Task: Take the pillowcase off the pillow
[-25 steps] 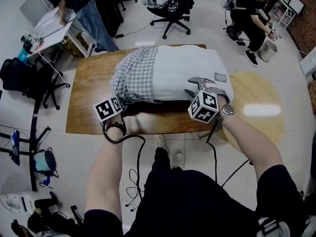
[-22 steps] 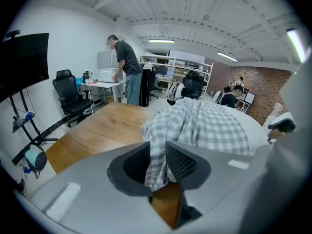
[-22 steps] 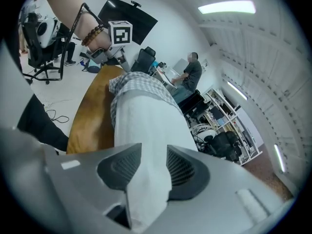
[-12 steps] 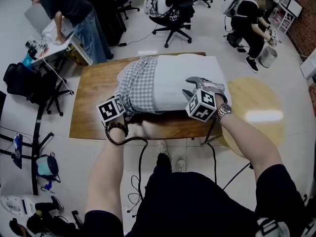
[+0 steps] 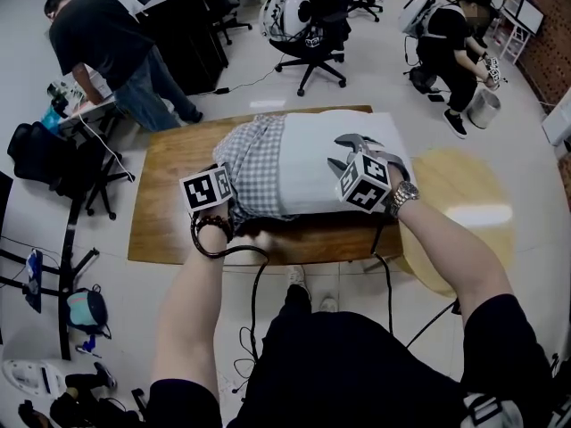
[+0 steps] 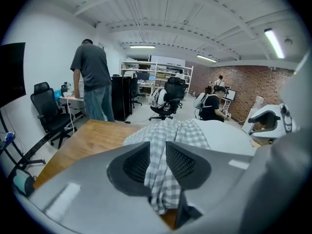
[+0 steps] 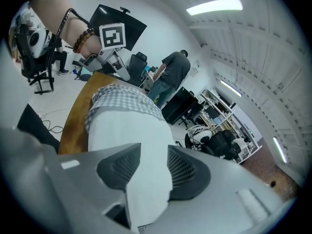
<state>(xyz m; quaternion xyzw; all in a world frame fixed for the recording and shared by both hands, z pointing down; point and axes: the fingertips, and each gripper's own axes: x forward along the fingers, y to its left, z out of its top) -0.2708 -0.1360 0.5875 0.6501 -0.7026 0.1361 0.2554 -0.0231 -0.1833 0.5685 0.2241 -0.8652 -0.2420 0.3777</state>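
A white pillow (image 5: pixel 335 159) lies across the wooden table (image 5: pixel 165 208), and a grey checked pillowcase (image 5: pixel 254 163) is bunched over its left end. My left gripper (image 5: pixel 230 205) is at the near left corner. In the left gripper view it (image 6: pixel 157 162) is shut on a fold of the checked pillowcase (image 6: pixel 161 184). My right gripper (image 5: pixel 343 154) reaches over the pillow's bare right part. In the right gripper view it (image 7: pixel 153 167) is shut on the white pillow (image 7: pixel 141 145), with the pillowcase (image 7: pixel 122 97) beyond it.
A person in a dark shirt (image 5: pixel 103 38) bends over a desk at the far left. Office chairs (image 5: pixel 312 16) and a seated person (image 5: pixel 446 25) are behind the table. A round wooden top (image 5: pixel 468 199) adjoins the table's right end. Cables (image 5: pixel 254 283) hang at its near edge.
Both grippers have risen, lifting the pillow's near side. The left gripper drew up and right with the pillowcase, which looks narrower. The standing person has shifted.
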